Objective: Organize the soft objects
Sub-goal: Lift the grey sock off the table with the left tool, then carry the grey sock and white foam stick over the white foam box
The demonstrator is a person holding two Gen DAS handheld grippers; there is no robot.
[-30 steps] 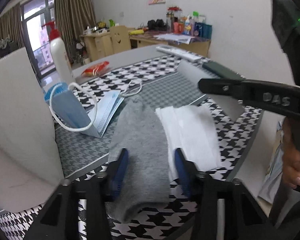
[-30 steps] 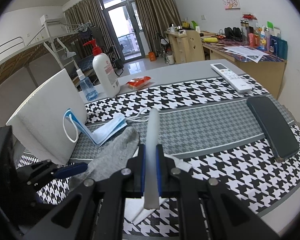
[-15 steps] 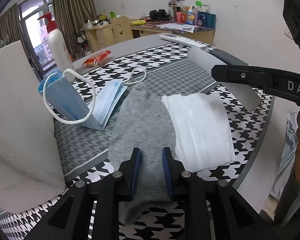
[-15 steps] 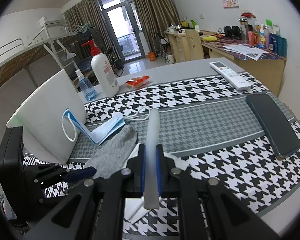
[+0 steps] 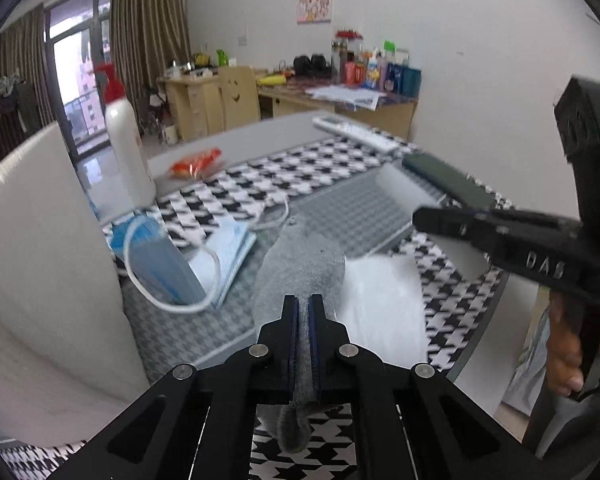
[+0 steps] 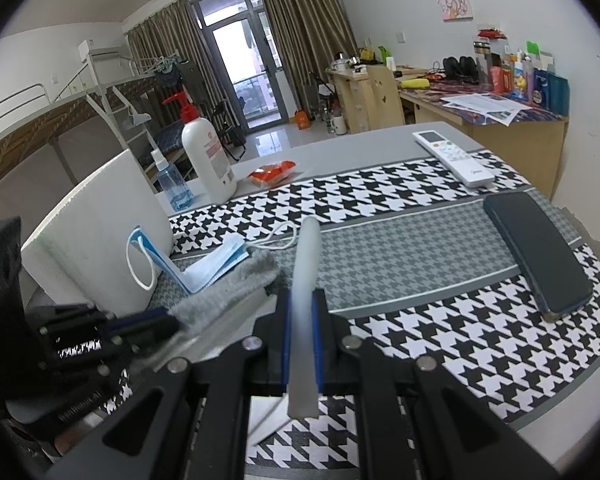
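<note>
My left gripper (image 5: 303, 304) is shut on the near end of a grey sock (image 5: 300, 268) and lifts it off the houndstooth cloth; the sock also shows in the right wrist view (image 6: 236, 286). My right gripper (image 6: 302, 300) is shut on a folded white cloth (image 6: 305, 264) that stands up between its fingers. In the left wrist view the right gripper (image 5: 420, 216) holds that cloth (image 5: 404, 192) at the right. A white tissue (image 5: 384, 304) lies beside the sock. Blue face masks (image 5: 192, 260) lean against a white curved board (image 5: 40, 280).
A pump bottle (image 6: 208, 156), a small spray bottle (image 6: 172, 184), a red snack packet (image 6: 274, 170), a white remote (image 6: 454, 158) and a dark phone case (image 6: 538, 252) lie on the table (image 6: 340, 144). The table edge runs near at right.
My left gripper has shut on the grey sock and raised its near end. The right gripper keeps holding the white cloth and has barely moved.
</note>
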